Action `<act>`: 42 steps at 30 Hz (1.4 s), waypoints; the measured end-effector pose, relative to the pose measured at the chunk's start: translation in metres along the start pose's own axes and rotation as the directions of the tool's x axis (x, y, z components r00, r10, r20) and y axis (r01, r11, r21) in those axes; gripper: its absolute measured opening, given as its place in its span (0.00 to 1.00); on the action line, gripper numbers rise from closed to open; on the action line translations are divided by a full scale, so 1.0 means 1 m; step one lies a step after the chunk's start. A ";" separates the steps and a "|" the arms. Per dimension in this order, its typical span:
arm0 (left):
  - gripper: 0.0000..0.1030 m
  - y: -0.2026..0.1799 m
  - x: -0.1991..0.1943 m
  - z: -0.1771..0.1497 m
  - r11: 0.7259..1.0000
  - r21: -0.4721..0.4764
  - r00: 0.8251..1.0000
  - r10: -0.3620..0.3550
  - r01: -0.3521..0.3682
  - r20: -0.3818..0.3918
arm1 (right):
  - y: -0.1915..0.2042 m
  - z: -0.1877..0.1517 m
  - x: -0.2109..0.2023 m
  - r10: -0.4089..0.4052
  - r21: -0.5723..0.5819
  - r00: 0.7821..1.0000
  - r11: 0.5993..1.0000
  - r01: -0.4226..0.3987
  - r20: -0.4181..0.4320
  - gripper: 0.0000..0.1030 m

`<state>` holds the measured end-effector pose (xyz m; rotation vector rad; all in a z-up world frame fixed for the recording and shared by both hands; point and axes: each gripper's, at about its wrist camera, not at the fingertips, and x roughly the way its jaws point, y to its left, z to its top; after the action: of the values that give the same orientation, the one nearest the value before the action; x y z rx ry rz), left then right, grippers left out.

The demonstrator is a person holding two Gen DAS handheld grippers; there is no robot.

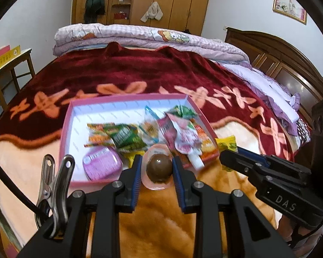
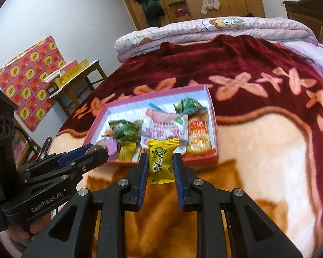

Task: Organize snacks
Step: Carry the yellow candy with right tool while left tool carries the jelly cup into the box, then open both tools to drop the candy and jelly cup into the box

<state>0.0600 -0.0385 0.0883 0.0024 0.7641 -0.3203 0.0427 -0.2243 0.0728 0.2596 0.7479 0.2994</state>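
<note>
Right wrist view: yellow candy (image 2: pixel 160 162), long axis upright, printed lemon at its upper half, pinched between the nearly closed pads of the right gripper (image 2: pixel 158 163), held above the blanket (image 2: pixel 258 150) just short of the pink box (image 2: pixel 214 129). Left wrist view: brown jelly cup (image 1: pixel 158 168), dome toward the camera, clamped in the left gripper (image 1: pixel 155 167) at the box's near edge. Box contents: packets overlapping, blurred, labels unreadable; near wall partly hidden by both grippers.

Brown jelly cup (image 1: pixel 158 169) between left hand-held gripper (image 1: pixel 155 167) pads, beside pink tray (image 1: pixel 64 129).
</note>
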 end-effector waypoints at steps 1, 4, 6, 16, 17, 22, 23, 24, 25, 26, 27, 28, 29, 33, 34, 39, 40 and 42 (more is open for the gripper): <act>0.28 0.001 0.001 0.003 1.000 0.003 1.000 0.005 -0.005 0.004 | 0.001 0.004 0.002 -0.002 -0.008 1.000 1.000 0.002 0.004 0.23; 0.28 0.006 0.007 0.012 1.000 0.002 1.000 0.014 -0.014 0.008 | 0.004 0.014 0.007 -0.004 -0.022 1.000 1.000 0.004 0.009 0.23; 0.28 0.008 0.011 0.018 1.000 -0.003 1.000 0.018 -0.018 0.011 | 0.006 0.020 0.012 -0.002 -0.031 1.000 1.000 0.002 0.010 0.23; 0.28 0.027 0.039 0.044 0.999 -0.036 0.999 0.039 -0.039 0.013 | 0.020 0.049 0.040 0.000 -0.073 1.000 0.997 0.001 0.024 0.23; 0.28 0.027 0.042 0.046 0.999 -0.036 0.999 0.040 -0.039 0.012 | 0.021 0.052 0.043 -0.001 -0.075 1.000 0.997 0.003 0.026 0.23; 0.28 0.033 0.063 0.055 0.998 -0.046 0.999 0.044 -0.044 -0.002 | 0.027 0.063 0.059 -0.011 -0.093 1.000 0.996 0.014 0.025 0.23; 0.28 0.035 0.066 0.056 0.998 -0.053 0.999 0.043 -0.043 -0.005 | 0.027 0.065 0.064 -0.015 -0.096 1.000 0.995 0.017 0.023 0.23; 0.28 0.038 0.071 0.057 0.997 -0.062 0.999 0.048 -0.048 -0.007 | 0.028 0.066 0.067 -0.021 -0.097 1.000 0.995 0.023 0.023 0.23; 0.28 0.041 0.074 0.059 0.996 -0.073 0.999 0.047 -0.047 -0.008 | 0.027 0.068 0.072 -0.027 -0.100 0.999 0.995 0.029 0.023 0.23; 0.28 0.045 0.079 0.061 0.995 -0.091 0.999 0.046 -0.047 -0.008 | 0.026 0.069 0.078 -0.028 -0.098 0.999 0.995 0.030 0.023 0.23; 0.28 0.048 0.081 0.062 0.994 -0.102 0.999 0.045 -0.046 -0.008 | 0.025 0.070 0.082 -0.032 -0.094 0.999 0.995 0.034 0.023 0.23; 0.28 0.051 0.084 0.064 0.992 -0.117 0.999 0.042 -0.042 -0.008 | 0.024 0.071 0.086 -0.037 -0.092 0.999 0.995 0.039 0.022 0.23; 0.28 0.054 0.087 0.065 0.991 -0.128 0.999 0.039 -0.040 -0.008 | 0.023 0.072 0.091 -0.044 -0.092 0.999 0.995 0.046 0.022 0.23; 0.28 0.062 0.100 0.066 0.987 -0.149 0.998 0.058 -0.061 -0.021 | 0.021 0.073 0.108 -0.065 -0.099 0.998 0.993 0.066 0.008 0.23; 0.28 0.064 0.103 0.066 0.986 -0.151 0.998 0.063 -0.066 -0.027 | 0.021 0.073 0.111 -0.068 -0.101 0.998 0.993 0.068 0.002 0.23; 0.29 0.068 0.115 0.065 0.984 -0.155 0.996 0.077 -0.084 -0.050 | 0.018 0.072 0.124 -0.076 -0.103 0.997 0.992 0.074 -0.017 0.23; 0.29 0.068 0.116 0.066 0.985 -0.151 0.995 0.081 -0.088 -0.053 | 0.017 0.072 0.124 -0.076 -0.101 0.997 0.992 0.074 -0.019 0.23; 0.29 0.067 0.118 0.066 0.985 -0.141 0.994 0.087 -0.094 -0.060 | 0.016 0.071 0.126 -0.076 -0.098 0.997 0.992 0.073 -0.021 0.23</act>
<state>0.2033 -0.0161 0.0483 -0.0907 0.8361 -0.1786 0.1771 -0.1733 0.0500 0.1354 0.7631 0.2677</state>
